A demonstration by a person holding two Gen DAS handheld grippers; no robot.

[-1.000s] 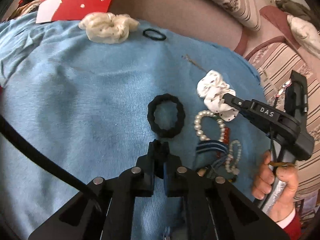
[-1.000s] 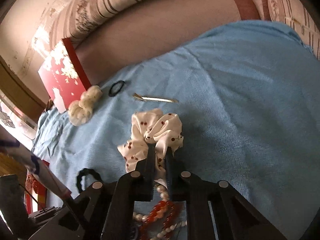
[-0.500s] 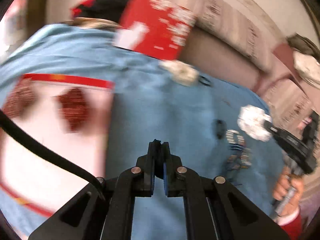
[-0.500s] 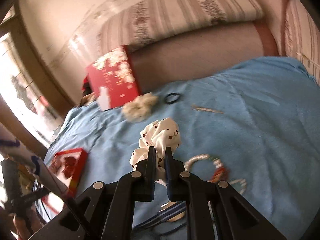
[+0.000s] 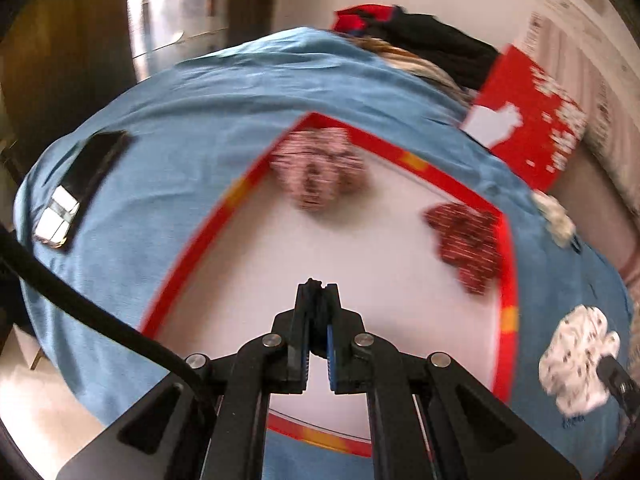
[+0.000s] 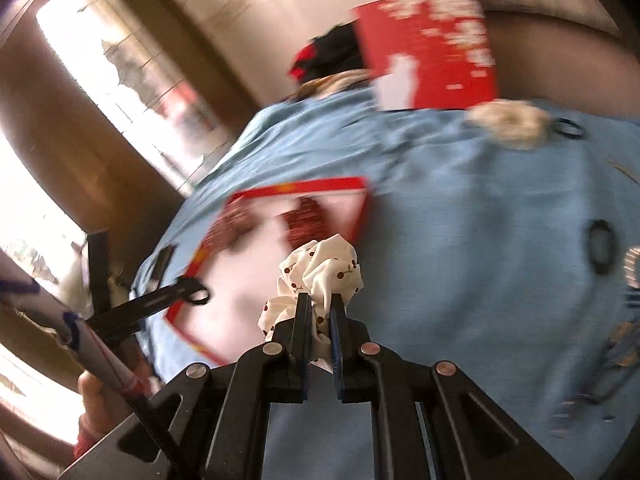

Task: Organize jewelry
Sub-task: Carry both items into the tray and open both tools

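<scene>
Right wrist view: right tool (image 6: 320, 304) clamped on spotted scrunchie (image 6: 320, 272), swung leftward toward red-rimmed tray (image 6: 256, 264); left tool (image 5: 318, 292) pinching black hair tie (image 5: 316, 286) above it.

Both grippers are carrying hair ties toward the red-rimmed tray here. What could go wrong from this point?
The left gripper pinches only a sliver of the black hair tie, so it might slip out early. The white dotted scrunchie in the right gripper hangs over blue cloth, outside the tray rim; released now, it would probably miss. Both views are motion-blurred, so placement may be imprecise.
</scene>
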